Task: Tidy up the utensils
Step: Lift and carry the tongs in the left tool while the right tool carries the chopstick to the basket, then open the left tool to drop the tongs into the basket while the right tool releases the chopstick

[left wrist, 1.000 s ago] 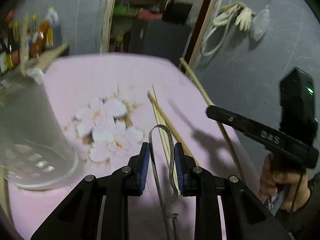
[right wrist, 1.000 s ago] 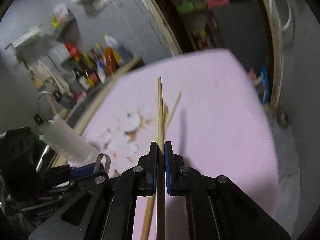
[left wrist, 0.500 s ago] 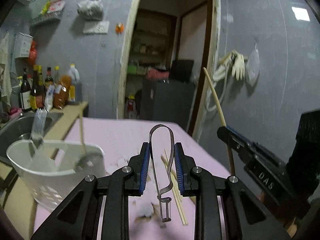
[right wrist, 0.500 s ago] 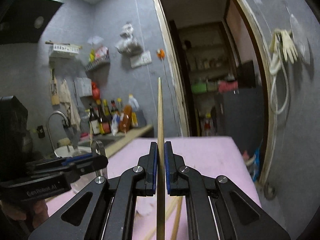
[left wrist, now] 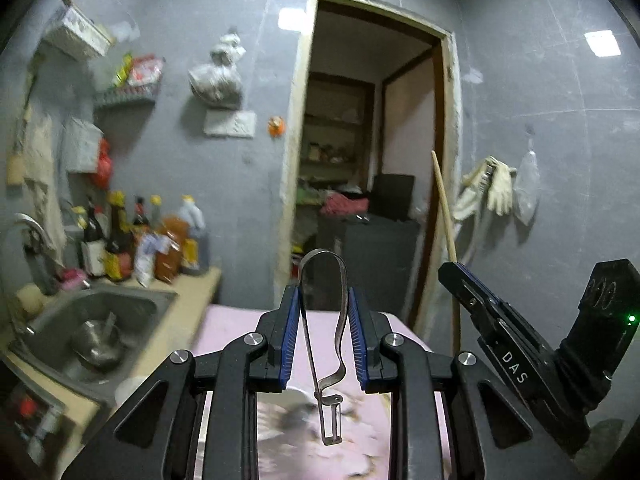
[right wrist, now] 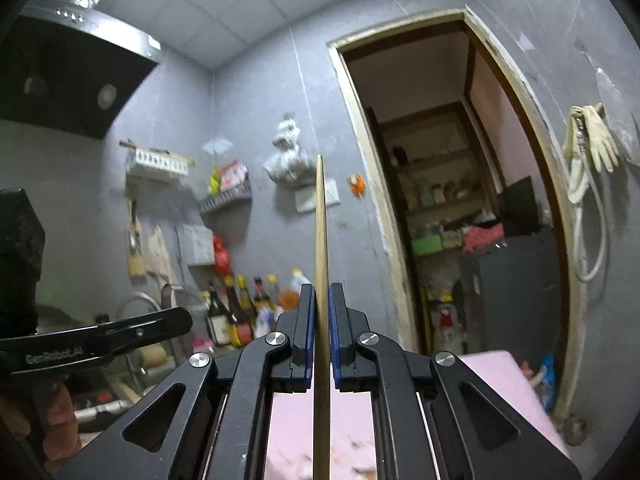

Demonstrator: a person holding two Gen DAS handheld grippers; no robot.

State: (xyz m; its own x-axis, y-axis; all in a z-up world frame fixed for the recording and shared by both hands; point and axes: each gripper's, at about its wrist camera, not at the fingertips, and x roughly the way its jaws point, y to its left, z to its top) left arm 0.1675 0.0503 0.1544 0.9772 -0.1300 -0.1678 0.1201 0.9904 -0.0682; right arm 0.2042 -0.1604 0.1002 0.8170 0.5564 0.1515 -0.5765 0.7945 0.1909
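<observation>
My left claw (left wrist: pixel 323 334) is clamped on one metal peeler (left wrist: pixel 325 340): its looped handle bulges out past my fingertips toward 12 o'clock, both blue pads (left wrist: pixel 291 336) press its bent strip, and the small blade frame hangs back toward 6 o'clock, inside the jaws, above the pink table (left wrist: pixel 236 322). At 9 o'clock of that claw lies one steel sink (left wrist: pixel 100 320) with a row of bottles (left wrist: pixel 144 240) behind it; I cannot count them exactly through the blur. At 3 o'clock my right claw (left wrist: pixel 450 270) shows from the side, with one wooden chopstick (left wrist: pixel 444 208) rising from it toward 12.

In my right wrist view, my right claw (right wrist: pixel 320 320) is closed tight on that single chopstick (right wrist: pixel 320 240), which runs dead centre between the pads from 6 o'clock up to 12, its tip well beyond my fingertips. My left claw sits at 9 o'clock.
</observation>
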